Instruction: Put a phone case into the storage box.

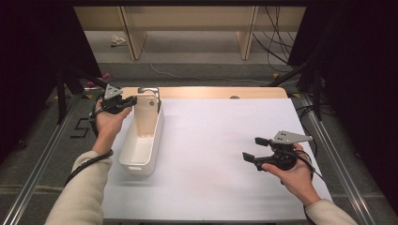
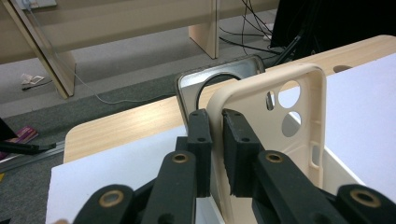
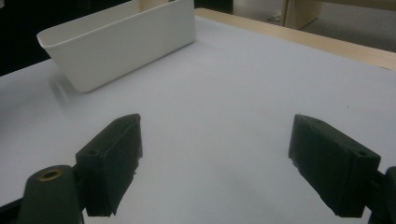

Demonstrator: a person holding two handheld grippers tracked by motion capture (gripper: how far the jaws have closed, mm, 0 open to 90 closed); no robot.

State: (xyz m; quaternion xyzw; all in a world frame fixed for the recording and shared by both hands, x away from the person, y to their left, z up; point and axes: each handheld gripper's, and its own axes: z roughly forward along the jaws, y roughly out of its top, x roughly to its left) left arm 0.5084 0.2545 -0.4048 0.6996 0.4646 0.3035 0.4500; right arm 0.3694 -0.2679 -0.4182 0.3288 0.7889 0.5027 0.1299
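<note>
Jaws of the left gripper clamped on the beige phone case's edge, holding it upright inside the white bin, probably for stowing. Right gripper idle, wide open.

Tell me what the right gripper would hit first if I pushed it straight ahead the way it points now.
Probably the white bin. The right gripper, jaws open and empty, points left across the bare white sheet toward it. Depth is unclear, so it could touch the sheet first.
</note>
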